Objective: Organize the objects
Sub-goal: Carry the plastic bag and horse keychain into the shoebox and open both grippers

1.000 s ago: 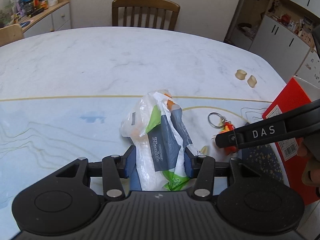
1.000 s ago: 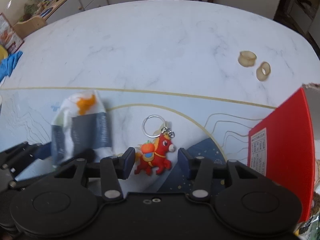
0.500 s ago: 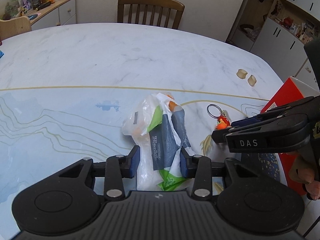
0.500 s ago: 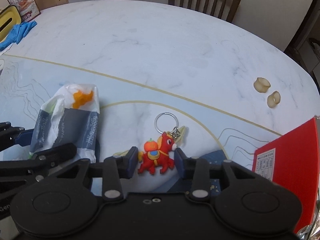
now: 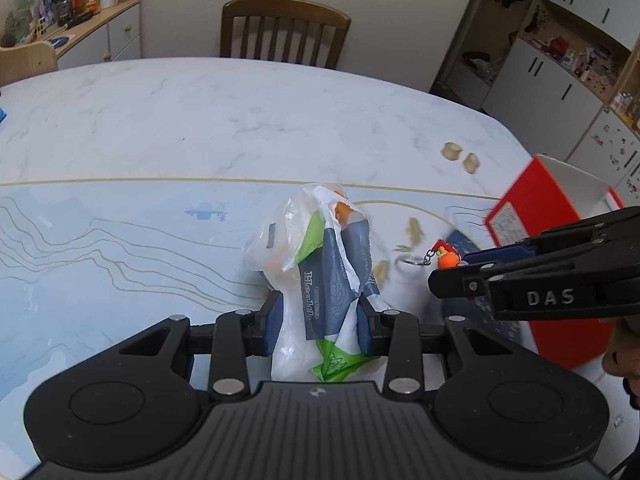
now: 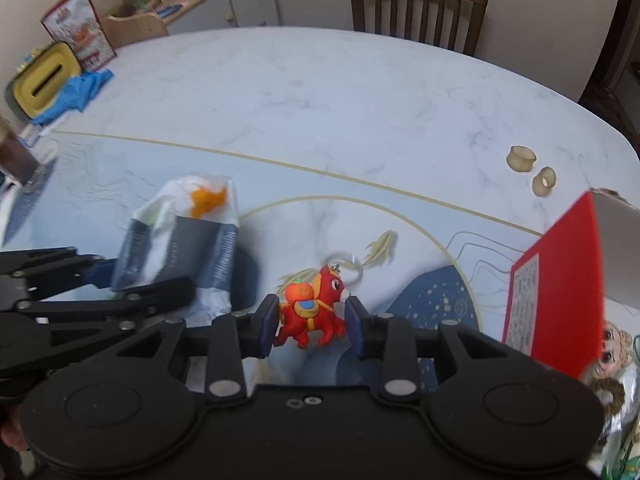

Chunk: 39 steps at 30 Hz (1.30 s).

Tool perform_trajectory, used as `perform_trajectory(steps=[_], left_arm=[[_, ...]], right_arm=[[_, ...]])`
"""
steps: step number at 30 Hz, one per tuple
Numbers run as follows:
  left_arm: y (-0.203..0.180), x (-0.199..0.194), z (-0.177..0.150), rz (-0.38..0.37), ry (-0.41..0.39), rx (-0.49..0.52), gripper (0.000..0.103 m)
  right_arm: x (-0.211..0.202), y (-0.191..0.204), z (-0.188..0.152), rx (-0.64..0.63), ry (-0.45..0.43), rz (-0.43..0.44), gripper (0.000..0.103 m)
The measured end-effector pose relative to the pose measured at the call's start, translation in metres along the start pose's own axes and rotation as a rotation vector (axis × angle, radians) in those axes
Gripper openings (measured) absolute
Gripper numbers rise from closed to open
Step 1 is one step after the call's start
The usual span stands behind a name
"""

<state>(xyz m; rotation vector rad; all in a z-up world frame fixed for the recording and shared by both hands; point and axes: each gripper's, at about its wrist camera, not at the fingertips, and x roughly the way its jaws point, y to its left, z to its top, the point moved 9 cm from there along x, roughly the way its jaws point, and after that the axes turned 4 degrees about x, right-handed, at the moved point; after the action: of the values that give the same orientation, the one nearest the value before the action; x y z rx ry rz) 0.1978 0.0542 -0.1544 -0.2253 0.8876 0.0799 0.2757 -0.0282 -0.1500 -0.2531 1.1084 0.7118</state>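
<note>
**benchtop_bo:** So what changed in the last second? Biggest thing first.

**me:** Biggest is the crinkly white plastic bag with the grey-blue and green print. A second ago it was slumped on the pale blue patterned table mat with my left gripper standing wider around it. Now both pads are pressed into its lower half, the plastic is bunched between them, and it's come up off the mat. The right-wrist view shows a dark shadow under it.

**benchtop_bo:** And the small one?

**me:** Same story. The red rubber horse keychain with the orange pumpkin on its back was lying flat between open pads. My right gripper has now closed on it, one pad on the tail end and one at the nose. It hangs clear of the mat, ring and chain blurred behind it.

**benchtop_bo:** Meaning for the tidy-up?

**me:** My guess is both picks are done and the carry is next. The open red cardboard box at the right edge of the white marble table looks like the obvious drop spot, though I'm only guessing. It's near the right gripper, further from the left.

**benchtop_bo:** Anything left out?

**me:** Two small cream rings sit on the marble, well apart from both grippers.
</note>
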Motion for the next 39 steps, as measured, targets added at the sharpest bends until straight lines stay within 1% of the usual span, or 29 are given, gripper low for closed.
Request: perform_trajectory(steps=[3, 11, 15, 20, 24, 30, 34, 39], left_arm=[[-0.008, -0.014, 0.001, -0.01, 0.001, 0.019, 0.036], [-0.039, -0.05, 0.016, -0.024, -0.017, 0.088, 0.036], [-0.066, -0.064, 0.027, -0.037, -0.043, 0.153, 0.036], [-0.106, -0.07, 0.038, -0.053, -0.069, 0.221, 0.036], [-0.141, -0.069, 0.045, -0.064, -0.077, 0.27, 0.036], [-0.191, -0.059, 0.06, -0.084, -0.084, 0.318, 0.036], [-0.226, -0.045, 0.065, -0.089, -0.072, 0.355, 0.036], [-0.261, -0.022, 0.068, -0.094, -0.04, 0.373, 0.036]], right_arm=[[-0.026, -0.001, -0.007, 0.006, -0.017, 0.025, 0.034], [-0.082, -0.014, -0.017, 0.01, -0.065, 0.045, 0.034], [-0.109, -0.028, -0.018, 0.013, -0.106, 0.047, 0.034], [-0.141, -0.055, -0.018, 0.019, -0.164, 0.031, 0.034], [-0.161, -0.084, -0.02, 0.036, -0.204, 0.009, 0.035], [-0.181, -0.13, -0.024, 0.058, -0.247, -0.024, 0.035], [-0.187, -0.161, -0.03, 0.073, -0.26, -0.039, 0.035], [-0.188, -0.195, -0.037, 0.088, -0.264, -0.057, 0.035]])
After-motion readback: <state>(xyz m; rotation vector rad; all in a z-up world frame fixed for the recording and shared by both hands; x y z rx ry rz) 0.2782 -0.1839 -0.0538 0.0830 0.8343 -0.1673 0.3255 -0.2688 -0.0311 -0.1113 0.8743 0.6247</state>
